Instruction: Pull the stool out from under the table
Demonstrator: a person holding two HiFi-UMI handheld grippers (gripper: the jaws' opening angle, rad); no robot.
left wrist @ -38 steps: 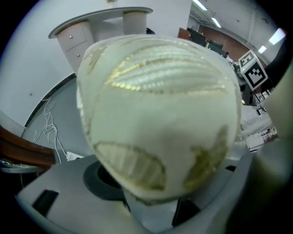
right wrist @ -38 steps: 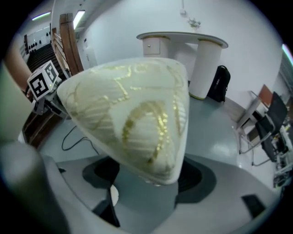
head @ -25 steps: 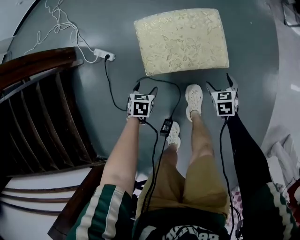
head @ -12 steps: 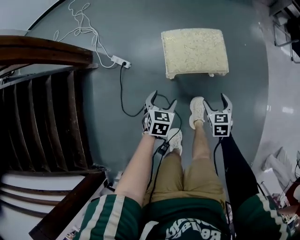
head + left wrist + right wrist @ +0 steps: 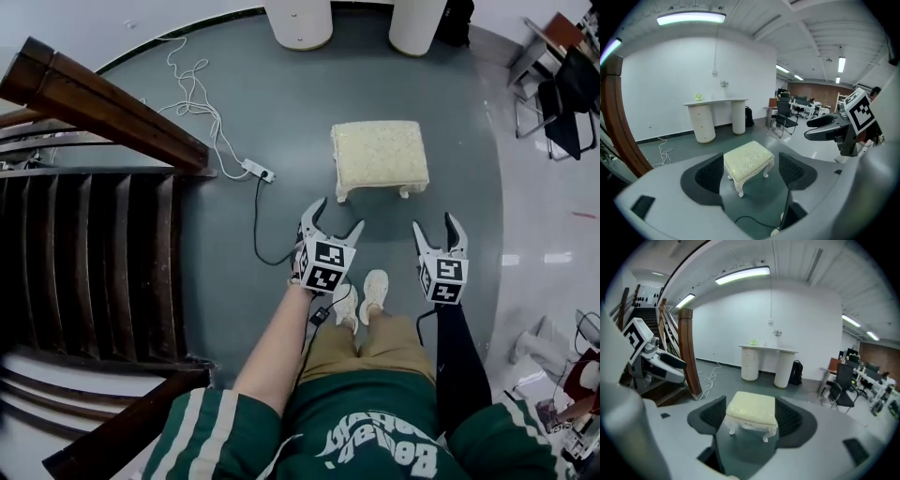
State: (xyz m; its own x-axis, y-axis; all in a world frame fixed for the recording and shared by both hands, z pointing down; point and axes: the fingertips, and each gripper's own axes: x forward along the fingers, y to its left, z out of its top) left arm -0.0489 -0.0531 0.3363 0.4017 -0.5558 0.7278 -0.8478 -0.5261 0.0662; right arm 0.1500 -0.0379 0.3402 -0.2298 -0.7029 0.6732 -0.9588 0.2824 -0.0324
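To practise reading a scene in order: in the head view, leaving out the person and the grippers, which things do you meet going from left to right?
wooden stair rail → white power strip → stool → black chair

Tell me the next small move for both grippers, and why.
Probably just lower both to rest. The stool stands on open floor, clear of the white table. The left gripper, jaws just opened, and the right gripper, jaws just closing somewhat, are both open, empty, and apart from the stool.
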